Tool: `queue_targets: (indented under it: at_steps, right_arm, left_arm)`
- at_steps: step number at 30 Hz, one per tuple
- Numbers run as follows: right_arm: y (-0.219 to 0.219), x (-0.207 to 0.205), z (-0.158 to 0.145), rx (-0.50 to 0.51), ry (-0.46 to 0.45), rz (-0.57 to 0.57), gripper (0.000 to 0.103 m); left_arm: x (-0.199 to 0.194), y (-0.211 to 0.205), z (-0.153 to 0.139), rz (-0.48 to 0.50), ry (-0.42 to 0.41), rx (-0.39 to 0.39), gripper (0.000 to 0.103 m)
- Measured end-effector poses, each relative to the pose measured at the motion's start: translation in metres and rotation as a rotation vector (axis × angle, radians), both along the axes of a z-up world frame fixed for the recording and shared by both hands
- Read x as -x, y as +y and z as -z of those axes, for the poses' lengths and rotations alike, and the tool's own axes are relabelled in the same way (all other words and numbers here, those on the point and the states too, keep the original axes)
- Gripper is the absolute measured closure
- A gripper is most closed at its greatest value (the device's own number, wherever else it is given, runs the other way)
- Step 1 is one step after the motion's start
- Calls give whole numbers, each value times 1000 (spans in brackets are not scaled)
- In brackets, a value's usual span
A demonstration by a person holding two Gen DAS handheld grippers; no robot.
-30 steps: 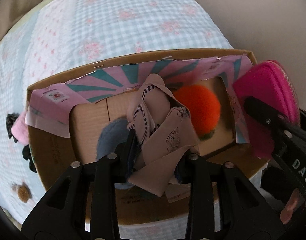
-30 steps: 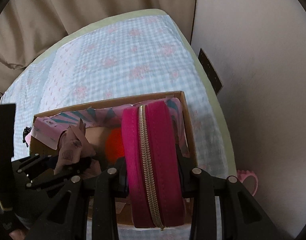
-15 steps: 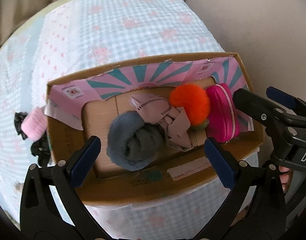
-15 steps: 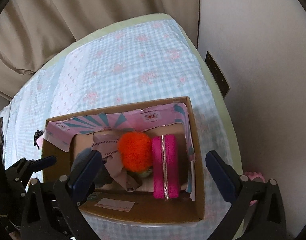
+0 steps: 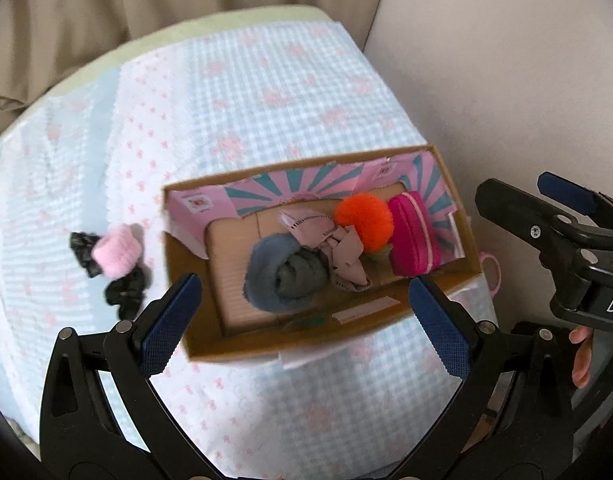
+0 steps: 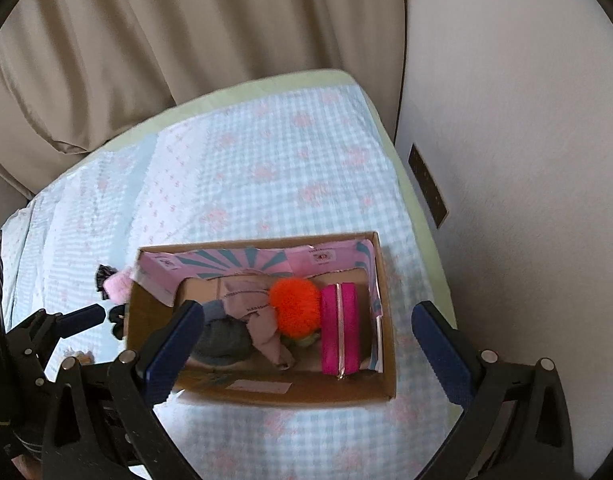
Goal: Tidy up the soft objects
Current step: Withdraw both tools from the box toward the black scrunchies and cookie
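Both grippers have let go and drawn up and back since a second ago: the beige cloth that sat between the left jaws and the pink pouch that sat between the right jaws now lie in the box, and each pair of jaws has just been opening, with nothing between them now.

Nearest, the left gripper [image 5: 304, 314] stands spread wide and empty above the near wall of the cardboard box [image 5: 178, 280]. The right gripper [image 6: 306, 340] is equally wide and empty, hanging over the same near wall.

Just beyond the left jaws, inside the box, lies a rolled grey sock [image 5: 284, 274], with the beige cloth [image 5: 338, 246] against it, then an orange pompom [image 5: 364, 220] and the pink pouch [image 6: 338, 330] on edge, zip upward, ahead of the right jaws.

Outside the left jaw, on the checked bedspread [image 5: 266, 92], sit a pink fluffy roll [image 5: 116, 250] and dark scrunchies [image 5: 126, 292], touching each other and not yet in the box. These look light, squashy and not fragile; I judge a pinch across the middle of the pink roll would hold, while the scrunchies would likely dangle and may snag each other.

Farthest, a curtain [image 6: 146, 40] hangs behind the bed.
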State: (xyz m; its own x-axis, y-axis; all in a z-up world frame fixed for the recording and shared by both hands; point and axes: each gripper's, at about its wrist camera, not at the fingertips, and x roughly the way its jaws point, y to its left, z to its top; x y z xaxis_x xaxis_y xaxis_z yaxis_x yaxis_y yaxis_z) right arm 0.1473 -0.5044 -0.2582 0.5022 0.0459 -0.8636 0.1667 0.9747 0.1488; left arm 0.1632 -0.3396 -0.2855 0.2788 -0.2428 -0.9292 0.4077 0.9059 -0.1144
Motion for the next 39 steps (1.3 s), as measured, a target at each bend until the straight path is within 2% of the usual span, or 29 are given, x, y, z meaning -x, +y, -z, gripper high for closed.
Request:
queue_targets:
  at_steps: [8, 14, 19, 29, 39]
  right_arm:
    - [36, 36, -73, 21, -88, -15, 0]
    - [81, 60, -120, 52, -178, -43, 0]
    - [124, 72, -145, 46, -231, -89, 0]
    - [205, 80, -155, 13, -291, -173, 0]
    - [268, 69, -142, 18, -273, -174, 0]
  left_arm:
    - [28, 42, -72, -28, -111, 12, 0]
    - [56, 101, -124, -98, -194, 24, 0]
    - [76, 156, -151, -174, -253, 38, 0]
    - [104, 266, -177, -286, -315, 45, 0]
    - [99, 344, -164, -284, -310, 36, 0]
